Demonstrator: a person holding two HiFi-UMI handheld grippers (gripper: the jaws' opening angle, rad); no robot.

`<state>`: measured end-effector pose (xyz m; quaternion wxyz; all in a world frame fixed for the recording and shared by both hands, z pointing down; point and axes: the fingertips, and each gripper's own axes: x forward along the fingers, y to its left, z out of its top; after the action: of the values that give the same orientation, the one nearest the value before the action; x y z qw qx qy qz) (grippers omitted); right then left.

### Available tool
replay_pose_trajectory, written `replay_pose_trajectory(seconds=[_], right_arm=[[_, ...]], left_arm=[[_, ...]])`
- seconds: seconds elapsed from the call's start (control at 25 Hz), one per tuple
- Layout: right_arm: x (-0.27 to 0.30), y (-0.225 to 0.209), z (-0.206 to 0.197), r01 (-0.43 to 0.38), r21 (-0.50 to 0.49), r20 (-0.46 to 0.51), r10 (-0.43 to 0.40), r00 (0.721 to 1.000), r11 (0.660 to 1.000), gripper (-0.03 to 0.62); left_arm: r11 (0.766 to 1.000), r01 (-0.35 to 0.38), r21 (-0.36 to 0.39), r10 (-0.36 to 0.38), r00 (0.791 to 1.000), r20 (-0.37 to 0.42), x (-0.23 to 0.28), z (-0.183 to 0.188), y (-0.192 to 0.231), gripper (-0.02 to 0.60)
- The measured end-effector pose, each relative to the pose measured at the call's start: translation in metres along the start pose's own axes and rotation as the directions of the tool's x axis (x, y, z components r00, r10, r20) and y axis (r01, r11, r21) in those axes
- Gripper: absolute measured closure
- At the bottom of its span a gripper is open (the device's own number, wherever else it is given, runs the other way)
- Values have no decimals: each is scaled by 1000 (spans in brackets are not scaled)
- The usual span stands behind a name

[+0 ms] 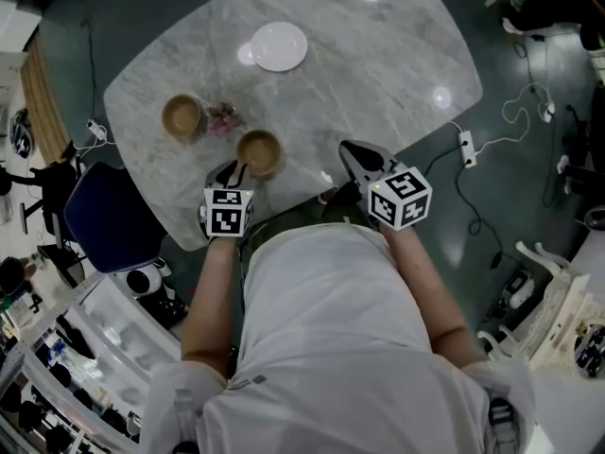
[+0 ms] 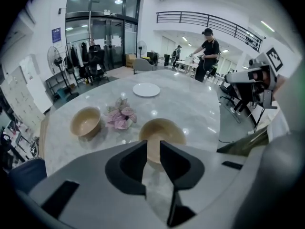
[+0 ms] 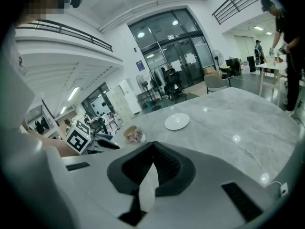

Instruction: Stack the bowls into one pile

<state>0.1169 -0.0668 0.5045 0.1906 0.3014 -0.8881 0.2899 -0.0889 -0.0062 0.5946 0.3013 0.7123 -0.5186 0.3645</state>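
Note:
Two tan bowls stand apart on the marble table. One bowl is at the left. The other bowl is nearer me. My left gripper is right at this nearer bowl's near rim, its jaws a narrow gap apart, with the bowl's wall showing through the gap; nothing is clamped. My right gripper hovers over the table's near edge to the right, shut and empty. The right gripper view shows a bowl far off.
A small pink-leaved plant sits between the two bowls. A white plate lies at the far side. A blue chair stands left of the table. Cables and a power strip lie on the floor at the right.

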Motion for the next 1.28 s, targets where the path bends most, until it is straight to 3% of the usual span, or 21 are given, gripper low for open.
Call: replay_pose_trajectory(seconds=[0.28, 0.6, 1.28], right_arm=[[32, 31, 8, -73, -56, -35, 71, 997, 996, 586], [61, 59, 13, -124, -101, -73, 117, 991, 987, 585], [90, 66, 16, -70, -107, -131, 55, 990, 992, 586]], left_arm=[[995, -86, -43, 87, 996, 25, -20, -7, 47, 512], [988, -157, 9, 156, 987, 39, -28, -6, 95, 512], [982, -167, 89, 167, 986, 8, 12, -3, 159, 485]])
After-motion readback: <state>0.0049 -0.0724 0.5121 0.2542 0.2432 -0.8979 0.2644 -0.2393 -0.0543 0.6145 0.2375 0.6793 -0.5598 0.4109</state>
